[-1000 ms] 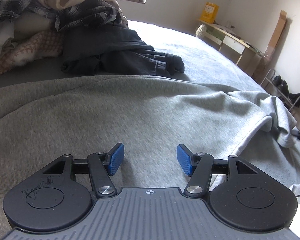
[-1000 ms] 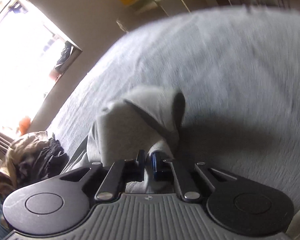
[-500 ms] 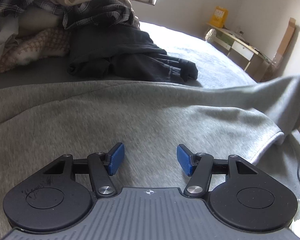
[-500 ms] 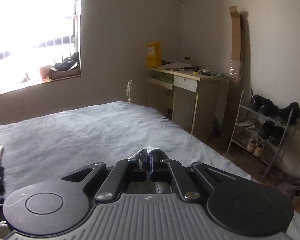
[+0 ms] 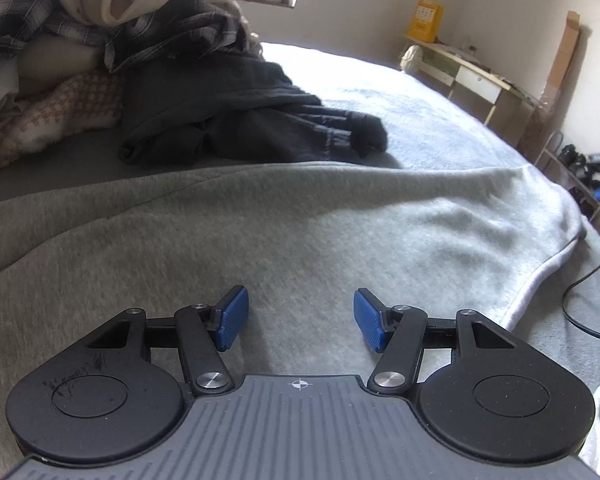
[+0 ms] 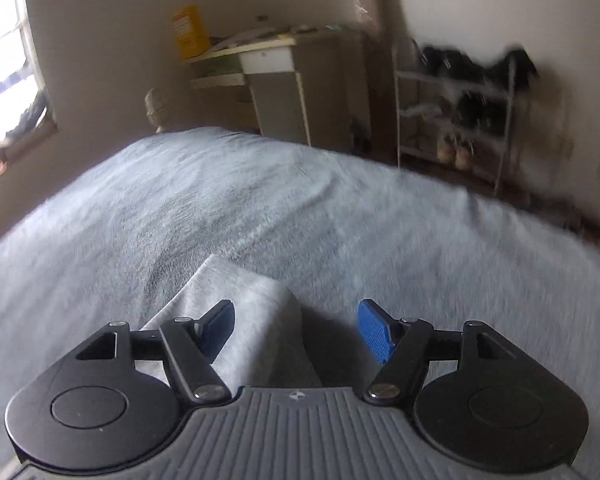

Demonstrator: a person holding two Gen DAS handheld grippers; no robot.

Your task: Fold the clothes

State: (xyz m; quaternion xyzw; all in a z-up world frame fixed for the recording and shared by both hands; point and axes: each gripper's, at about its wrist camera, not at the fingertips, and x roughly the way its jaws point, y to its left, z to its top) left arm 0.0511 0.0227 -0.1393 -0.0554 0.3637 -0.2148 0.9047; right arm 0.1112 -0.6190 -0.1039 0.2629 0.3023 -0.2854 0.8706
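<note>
A grey sweatshirt (image 5: pixel 284 224) lies spread across the bed, filling the middle of the left wrist view. My left gripper (image 5: pixel 296 320) hovers just over it, open, blue pads apart with nothing between them. In the right wrist view a grey sleeve end (image 6: pixel 256 320) of the sweatshirt lies on the bed cover, partly between the fingers and close to the left pad. My right gripper (image 6: pixel 296 332) is open, its jaws wide and not closed on the cloth.
A pile of clothes (image 5: pixel 100 40) and a dark garment (image 5: pixel 260 124) sit at the far left of the bed (image 6: pixel 260 208). A desk (image 6: pixel 268 76) and a shoe rack (image 6: pixel 460 108) stand beyond the bed. A black cable (image 5: pixel 580 292) trails at the right.
My right gripper, shut on the sleeve before, has opened and let it drop onto the bed. The sweatshirt's right side now lies flatter and wider. The left gripper stayed open.
</note>
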